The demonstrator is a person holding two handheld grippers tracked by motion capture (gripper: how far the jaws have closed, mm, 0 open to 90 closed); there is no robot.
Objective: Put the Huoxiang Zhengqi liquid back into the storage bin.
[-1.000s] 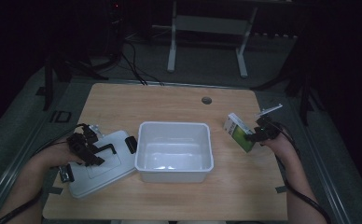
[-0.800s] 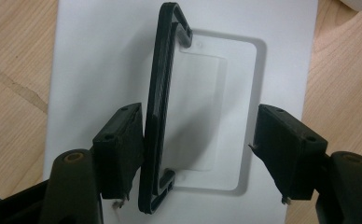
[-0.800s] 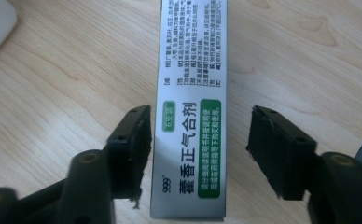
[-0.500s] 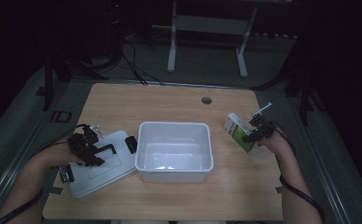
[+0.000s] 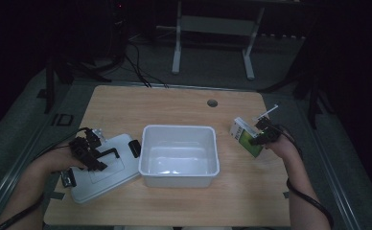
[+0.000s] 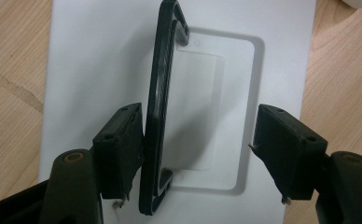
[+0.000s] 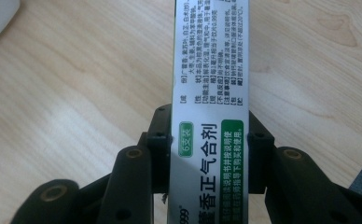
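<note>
Left claw [image 6: 200,154] stood spread over the lid's black handle [image 6: 160,116] near the worktop's [image 5: 174,103] left edge. Right claw [image 7: 209,140] pinched a medicine box [image 7: 211,93] above the right edge, forearm angled inward.

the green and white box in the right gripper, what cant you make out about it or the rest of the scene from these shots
- Box: right gripper view, its top end is cut off by the frame's upper edge; the right gripper covers its sides.
- Box print: high view, too small to read.
- Lid: left gripper view, its edges run past the frame.
- White bin: high view, glare blurs its floor.
- Room behind the table: high view, too dark.
</note>
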